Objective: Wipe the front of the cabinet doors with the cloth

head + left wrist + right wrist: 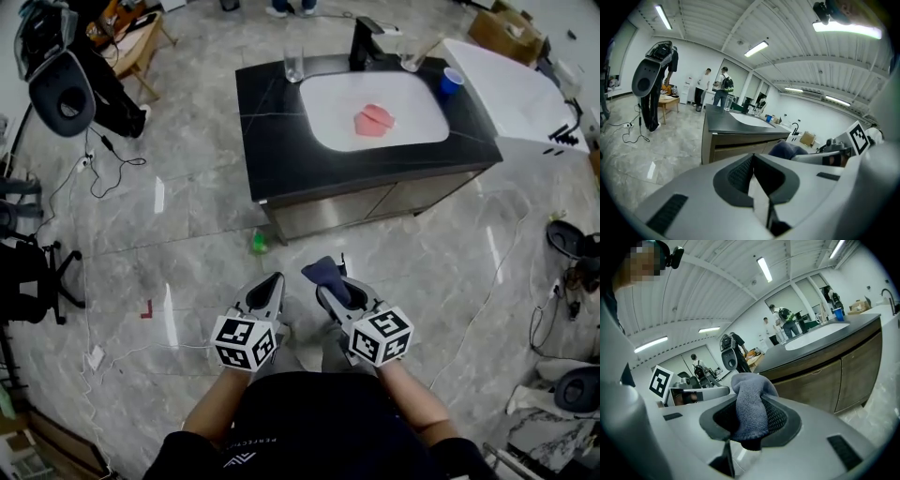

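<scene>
A dark-topped sink cabinet stands ahead of me, its brown doors facing me, also visible as cabinet doors and as a drawer front. My right gripper is shut on a blue-grey cloth, which bulges up between the jaws as a cloth. My left gripper sits just left of it, jaws pressed together with nothing in them, seen as the left gripper. Both grippers are held low, well short of the doors.
The white basin holds a pink rag; a glass, a black tap and a blue cup stand round it. A green object lies by the cabinet's corner. Cables and chairs lie left; people stand far off.
</scene>
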Demonstrator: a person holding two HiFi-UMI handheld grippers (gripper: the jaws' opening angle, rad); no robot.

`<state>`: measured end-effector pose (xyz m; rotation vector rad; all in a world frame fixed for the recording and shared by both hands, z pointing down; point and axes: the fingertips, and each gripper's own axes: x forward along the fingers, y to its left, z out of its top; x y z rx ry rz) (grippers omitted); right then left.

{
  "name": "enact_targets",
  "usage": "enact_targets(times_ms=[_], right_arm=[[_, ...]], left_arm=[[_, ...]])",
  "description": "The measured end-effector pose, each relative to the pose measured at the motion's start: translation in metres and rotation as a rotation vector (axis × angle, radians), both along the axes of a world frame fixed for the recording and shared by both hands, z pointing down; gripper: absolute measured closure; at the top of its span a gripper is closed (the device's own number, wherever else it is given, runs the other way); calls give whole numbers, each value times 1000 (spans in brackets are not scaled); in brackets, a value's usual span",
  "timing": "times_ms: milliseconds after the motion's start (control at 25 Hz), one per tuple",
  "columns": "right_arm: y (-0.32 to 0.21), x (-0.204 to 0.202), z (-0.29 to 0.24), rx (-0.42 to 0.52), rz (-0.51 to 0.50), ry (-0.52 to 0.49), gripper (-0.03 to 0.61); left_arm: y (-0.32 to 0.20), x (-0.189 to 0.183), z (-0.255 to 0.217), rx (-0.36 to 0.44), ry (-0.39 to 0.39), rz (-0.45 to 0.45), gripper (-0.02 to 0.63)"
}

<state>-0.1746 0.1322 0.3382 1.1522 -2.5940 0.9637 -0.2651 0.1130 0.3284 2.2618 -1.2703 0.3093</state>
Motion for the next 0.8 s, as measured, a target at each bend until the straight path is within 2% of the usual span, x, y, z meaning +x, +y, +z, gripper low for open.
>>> enact_targets(times_ms=[440, 640, 800], right_arm=[[-26, 25, 40, -54, -209, 20, 456], [-39, 25, 57, -77, -275, 19, 456], [-46, 10, 72, -93, -313, 23, 456]], left_arm=[[-22, 21, 31, -19, -45, -185, 604], [-22, 23, 37, -9, -59, -254, 604], [-18, 15, 43, -18, -61, -282, 604]])
